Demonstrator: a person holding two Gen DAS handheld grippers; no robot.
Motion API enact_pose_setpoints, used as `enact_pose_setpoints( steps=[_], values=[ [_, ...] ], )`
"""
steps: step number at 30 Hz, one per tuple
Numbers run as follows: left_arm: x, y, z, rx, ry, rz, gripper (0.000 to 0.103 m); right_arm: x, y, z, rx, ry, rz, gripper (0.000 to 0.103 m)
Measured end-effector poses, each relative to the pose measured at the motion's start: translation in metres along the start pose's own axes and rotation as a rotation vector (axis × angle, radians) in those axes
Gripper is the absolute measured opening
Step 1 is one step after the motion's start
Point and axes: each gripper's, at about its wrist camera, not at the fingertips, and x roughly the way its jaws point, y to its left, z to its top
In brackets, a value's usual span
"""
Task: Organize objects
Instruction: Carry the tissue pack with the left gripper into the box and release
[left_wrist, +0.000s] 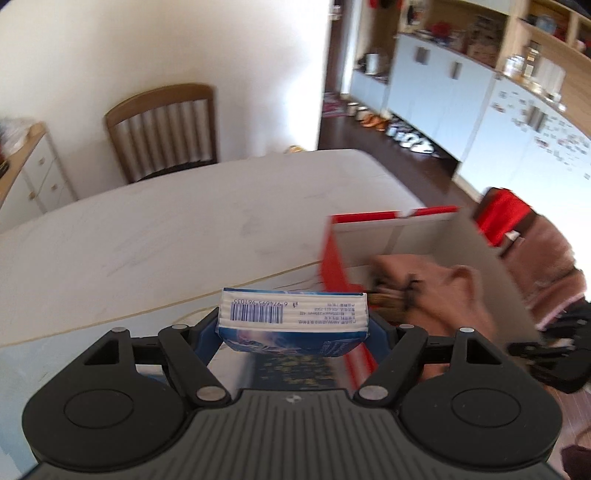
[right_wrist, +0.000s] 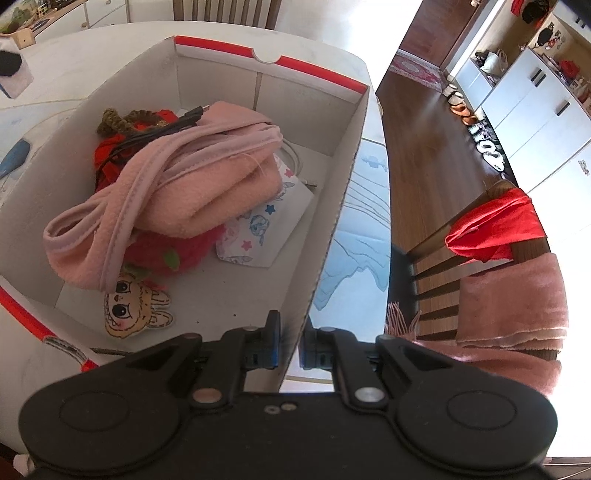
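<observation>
With my left tongs (left_wrist: 293, 328) gripping the tissue pack (left_wrist: 293, 321) and right tongs (right_wrist: 288, 349) pinching the box wall (right_wrist: 332, 221), I carry the pack over the rim toward the bare floor at lower centre.

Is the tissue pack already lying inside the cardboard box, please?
No, the tissue pack is clamped in the left gripper, outside the cardboard box.

A barcode on the white end face of the blue tissue pack (left_wrist: 293, 321) carries the digits 6 974695 961035, printed upside down in this view. The small print lines beside it are too fine to read.
</observation>
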Motion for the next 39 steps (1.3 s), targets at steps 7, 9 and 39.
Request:
enact_pose_setpoints(
  steps=[7,9,39],
  values=[
    [0.000,-0.066,0.007,0.118,-0.007,-0.059,0.077,-0.001,0.003,-0.002,-0.020,-0.014,0.024,0.008],
    [0.005,-0.082,0.009,0.136,0.002,-0.074,0.077,-0.001,0.003,-0.002,-0.023,-0.017,0.026,0.008],
    [0.103,-0.134,0.011,0.135,0.164,-0.176,0.080,-0.002,-0.001,-0.006,-0.028,-0.045,0.061,0.010]
  ],
)
